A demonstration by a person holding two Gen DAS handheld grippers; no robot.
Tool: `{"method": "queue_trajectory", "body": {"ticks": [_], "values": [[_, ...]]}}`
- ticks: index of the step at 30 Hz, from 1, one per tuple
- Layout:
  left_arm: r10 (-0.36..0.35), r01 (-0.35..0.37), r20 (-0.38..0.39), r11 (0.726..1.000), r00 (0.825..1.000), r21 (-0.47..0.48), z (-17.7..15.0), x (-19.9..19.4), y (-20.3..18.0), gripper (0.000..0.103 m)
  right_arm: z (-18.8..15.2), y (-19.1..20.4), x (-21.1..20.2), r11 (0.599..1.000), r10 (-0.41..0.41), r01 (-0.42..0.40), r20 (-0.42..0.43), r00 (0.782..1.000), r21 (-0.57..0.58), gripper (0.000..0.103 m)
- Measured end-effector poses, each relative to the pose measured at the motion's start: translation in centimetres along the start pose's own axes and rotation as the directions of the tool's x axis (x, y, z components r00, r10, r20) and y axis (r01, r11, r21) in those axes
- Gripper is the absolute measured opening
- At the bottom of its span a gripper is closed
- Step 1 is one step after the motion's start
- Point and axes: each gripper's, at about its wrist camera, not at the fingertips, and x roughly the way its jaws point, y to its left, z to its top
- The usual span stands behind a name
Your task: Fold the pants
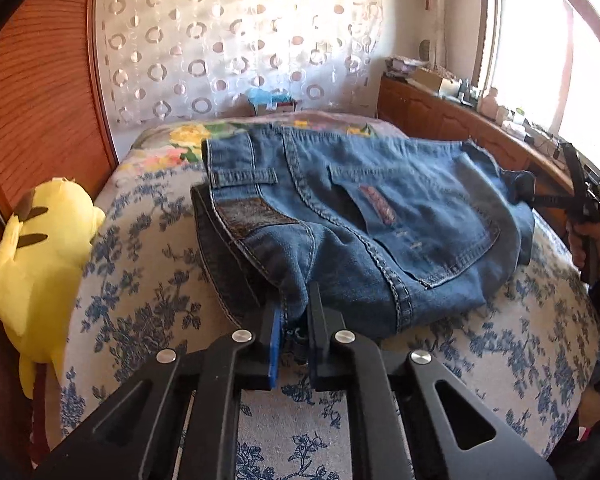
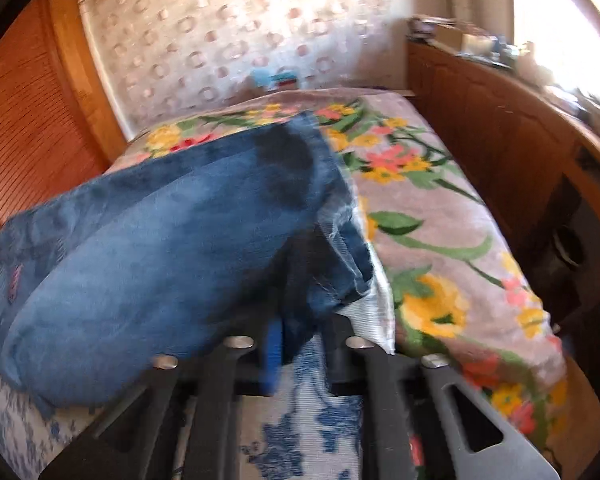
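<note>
The blue denim pants (image 1: 360, 208) lie folded on the bed, back pocket and waistband up. My left gripper (image 1: 296, 312) is shut on the pants' near edge, denim pinched between its black fingers. My right gripper (image 2: 300, 320) is shut on the other end of the pants (image 2: 172, 248), holding the fabric lifted; this view is blurred. The right gripper also shows at the far right of the left wrist view (image 1: 540, 196), gripping the denim's right edge.
A bed with a blue-flowered cover (image 1: 148, 304) and a bright floral blanket (image 2: 440, 240) at its far end. A yellow plush toy (image 1: 40, 264) lies at the bed's left edge by a wooden panel (image 1: 32, 92). A wooden cabinet (image 2: 500, 128) with clutter runs along the right.
</note>
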Motion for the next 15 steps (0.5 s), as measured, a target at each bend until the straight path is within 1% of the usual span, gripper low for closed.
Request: {"method": "queue_trajectory", "body": {"ticks": [2,4,8,11,15], "values": [[0.006,-0.007,0.028,1.0,1.0,0.005,0.6,-0.8,-0.1,0.011,0.1,0.2,0.0,1.0,0.003,-0.002,0.009,1.0,-0.019,0.008],[0.016,-0.017,0.048,1.0,0.999,0.014,1.2,-1.5,-0.3,0.01,0.1,-0.3,-0.6,1.0,0.013,-0.013,0.025,1.0,-0.008,0.007],[0.031,-0.033,0.097,0.999,0.995,0.023,2.3,-3.6,-0.1,0.01,-0.2,-0.6,-3.5,0.999,0.039,-0.039,0.085,0.996,0.003,0.007],[0.044,-0.047,0.124,0.999,0.991,0.022,2.4,-5.1,0.2,0.01,-1.3,-0.2,-5.6,0.999,0.049,-0.047,0.119,0.992,-0.025,0.007],[0.056,-0.056,0.152,0.998,0.987,-0.001,1.6,-7.2,1.0,0.01,-3.4,-0.1,-8.6,0.996,0.076,-0.069,0.158,0.984,-0.05,0.007]]}}
